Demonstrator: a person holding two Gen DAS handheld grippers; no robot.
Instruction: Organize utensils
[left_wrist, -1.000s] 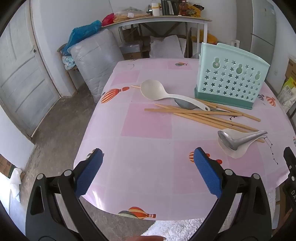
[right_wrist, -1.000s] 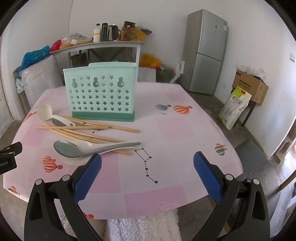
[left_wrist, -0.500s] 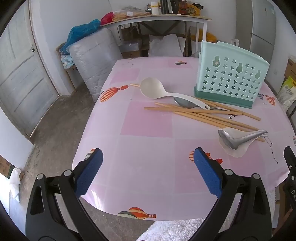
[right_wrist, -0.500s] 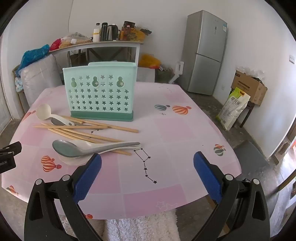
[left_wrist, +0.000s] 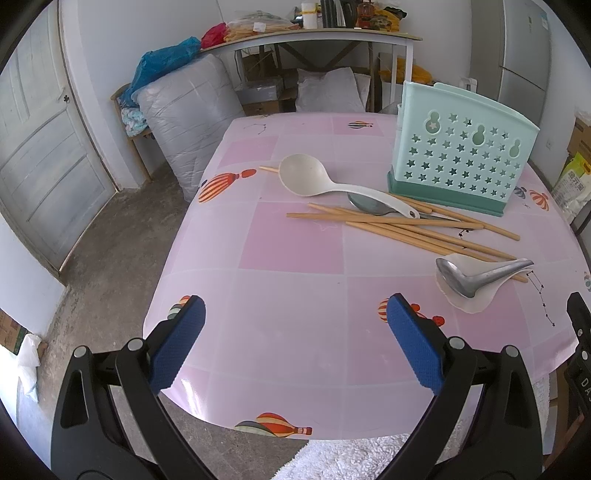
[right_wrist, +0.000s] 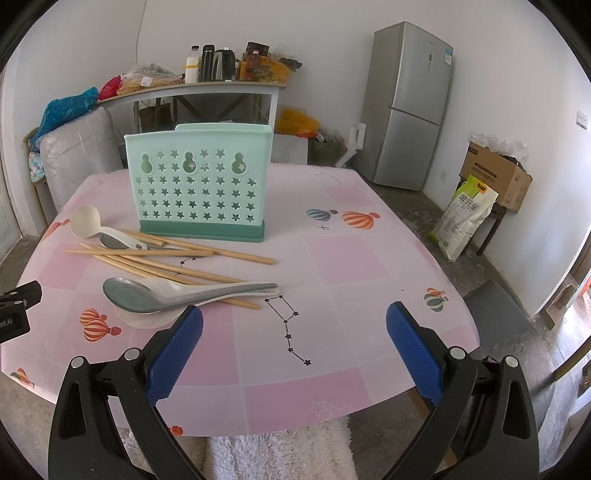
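A mint-green utensil holder (left_wrist: 461, 147) (right_wrist: 199, 188) with star cut-outs stands upright on the pink table (left_wrist: 288, 240) (right_wrist: 351, 258). In front of it lie several wooden chopsticks (left_wrist: 399, 225) (right_wrist: 173, 258), a white ladle (left_wrist: 306, 177) (right_wrist: 86, 223) and a metal spoon (left_wrist: 369, 206) partly under it. Nearer me a metal soup spoon (left_wrist: 472, 278) (right_wrist: 155, 297) rests on a white spoon (left_wrist: 469, 302) (right_wrist: 140, 319). My left gripper (left_wrist: 295, 343) hangs open over the table's near left edge. My right gripper (right_wrist: 295, 350) is open, its left pad just short of the stacked spoons.
A side table (right_wrist: 207, 88) with bottles and bags stands at the back, a fridge (right_wrist: 410, 107) at the back right. A wrapped bundle (left_wrist: 184, 118) leans left of the table, a door (left_wrist: 40, 147) beyond it. A white rug (right_wrist: 277, 450) lies below the near edge.
Both grippers have shifted slightly, so the table and utensils sit a little lower in both views. Nothing on the table has moved.
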